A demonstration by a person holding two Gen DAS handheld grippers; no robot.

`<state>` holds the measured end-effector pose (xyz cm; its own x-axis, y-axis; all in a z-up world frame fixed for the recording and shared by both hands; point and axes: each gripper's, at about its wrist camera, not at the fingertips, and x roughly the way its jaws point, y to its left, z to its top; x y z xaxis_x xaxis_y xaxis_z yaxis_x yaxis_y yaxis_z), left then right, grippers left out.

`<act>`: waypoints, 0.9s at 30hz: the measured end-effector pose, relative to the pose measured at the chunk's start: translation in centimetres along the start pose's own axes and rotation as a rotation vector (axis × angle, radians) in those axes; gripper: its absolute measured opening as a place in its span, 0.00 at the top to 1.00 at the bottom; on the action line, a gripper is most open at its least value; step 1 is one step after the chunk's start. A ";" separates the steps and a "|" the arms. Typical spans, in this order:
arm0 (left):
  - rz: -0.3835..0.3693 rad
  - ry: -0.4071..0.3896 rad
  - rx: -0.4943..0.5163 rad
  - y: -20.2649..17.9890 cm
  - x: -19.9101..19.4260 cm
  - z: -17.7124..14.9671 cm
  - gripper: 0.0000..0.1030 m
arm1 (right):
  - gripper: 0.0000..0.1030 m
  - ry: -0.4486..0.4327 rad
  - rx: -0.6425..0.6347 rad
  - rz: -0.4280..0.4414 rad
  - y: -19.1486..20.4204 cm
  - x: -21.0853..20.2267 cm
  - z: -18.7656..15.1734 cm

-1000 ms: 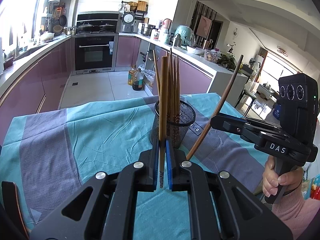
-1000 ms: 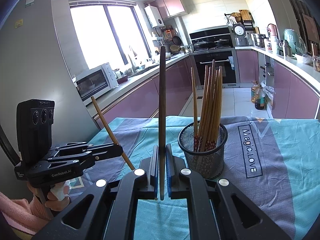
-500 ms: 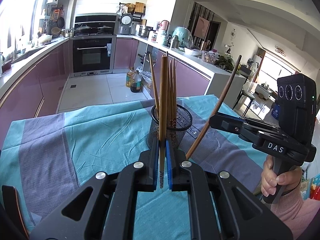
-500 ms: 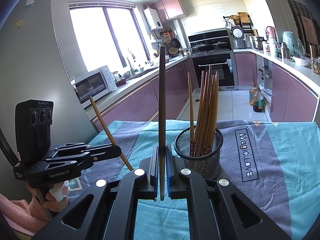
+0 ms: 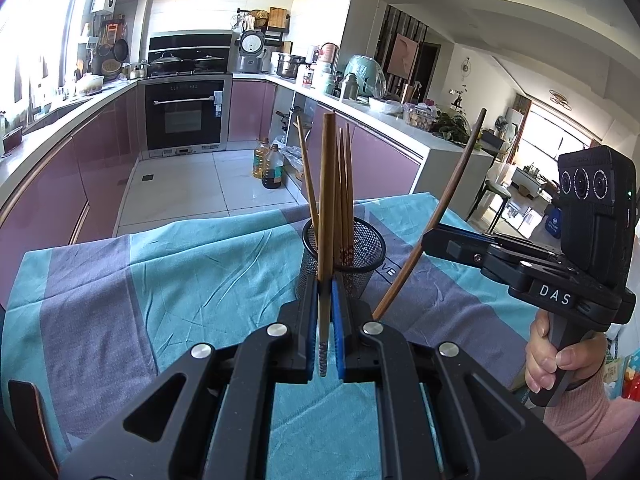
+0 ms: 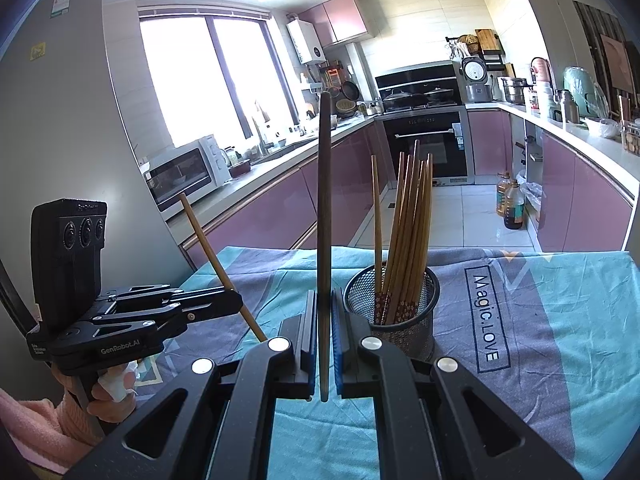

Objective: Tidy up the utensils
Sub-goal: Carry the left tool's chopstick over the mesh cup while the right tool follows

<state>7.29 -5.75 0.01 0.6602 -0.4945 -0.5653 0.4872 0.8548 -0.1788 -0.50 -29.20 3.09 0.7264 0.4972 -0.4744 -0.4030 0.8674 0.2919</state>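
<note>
Right now my left gripper (image 5: 329, 332) is clamped on a light wooden chopstick (image 5: 325, 240), its ridged tip poking out below the blue pads at the lower centre of the left wrist frame and its shaft rising almost straight up the middle. Just behind it in that view, a little right of centre, stands the black mesh holder (image 5: 362, 256), which the chopstick overlaps. My right gripper (image 6: 324, 344) is likewise closed tight, on a darker chopstick (image 6: 323, 220) that runs up the centre of the right wrist frame, and here the mesh holder (image 6: 404, 316) sits immediately right of the pads, with the bundle of chopsticks (image 6: 408, 224) already standing in it, leaning slightly. Both sticks have their long axes near upright, matching the cup's opening, so I judge neither needs turning, only lifting over the rim and lowering. Each holder rim looks close to its gripper; I cannot say which hand is nearer. Farther off, the teal and grey tablecloth (image 6: 560, 320) spreads to the table edge, with the kitchen counters beyond.
</note>
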 end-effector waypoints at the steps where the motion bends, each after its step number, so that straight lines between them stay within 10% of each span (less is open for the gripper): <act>1: 0.000 -0.001 0.001 0.0 0.0 0.1 0.93 | 0.94 -0.001 -0.001 0.000 0.0 0.0 0.1; 27: -0.002 -0.036 0.038 -0.8 -0.2 2.2 0.93 | 0.94 -0.036 -0.020 -0.006 0.0 -0.1 1.5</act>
<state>7.97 -6.70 2.02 0.6788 -0.5023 -0.5356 0.5097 0.8474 -0.1487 0.22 -29.32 4.35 0.7482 0.4911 -0.4461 -0.4092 0.8709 0.2723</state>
